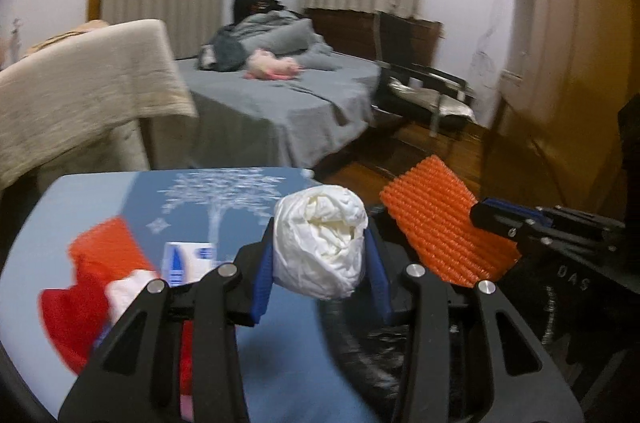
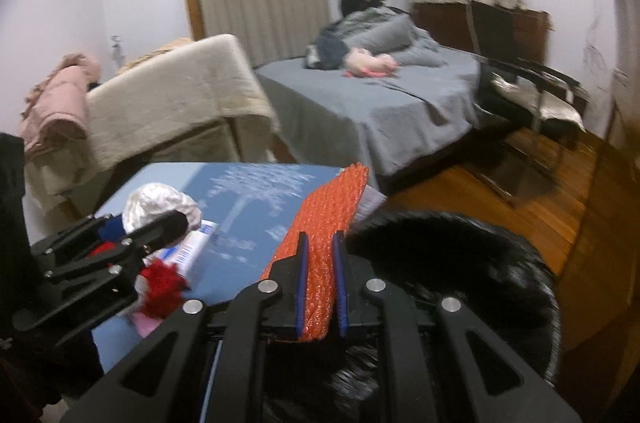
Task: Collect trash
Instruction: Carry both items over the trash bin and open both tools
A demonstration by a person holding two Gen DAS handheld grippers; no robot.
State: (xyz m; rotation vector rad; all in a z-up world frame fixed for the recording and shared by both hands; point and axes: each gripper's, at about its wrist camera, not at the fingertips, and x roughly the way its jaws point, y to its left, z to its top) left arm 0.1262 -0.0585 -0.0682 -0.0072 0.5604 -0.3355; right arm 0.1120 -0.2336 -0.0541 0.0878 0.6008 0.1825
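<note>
Comparing views, I found only the right wrist showed a pink garment (image 2: pixel 60 103), while my left gripper (image 1: pixel 320 255) clamped crumpled white paper (image 1: pixel 320 243) and my right gripper (image 2: pixel 320 283) pinched ridged orange mesh (image 2: pixel 324 223).

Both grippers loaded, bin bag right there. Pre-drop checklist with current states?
1. Left gripper clamped on white crumpled wad: ok.
2. Right gripper shut on orange mesh sheet: ok.
3. Black bag below the right gripper: ok.
4. Bag mouth open: cannot tell.
5. Wad over bag: not ok, at the table edge.
6. Table cleared: not ok, red scraps remain.
</note>
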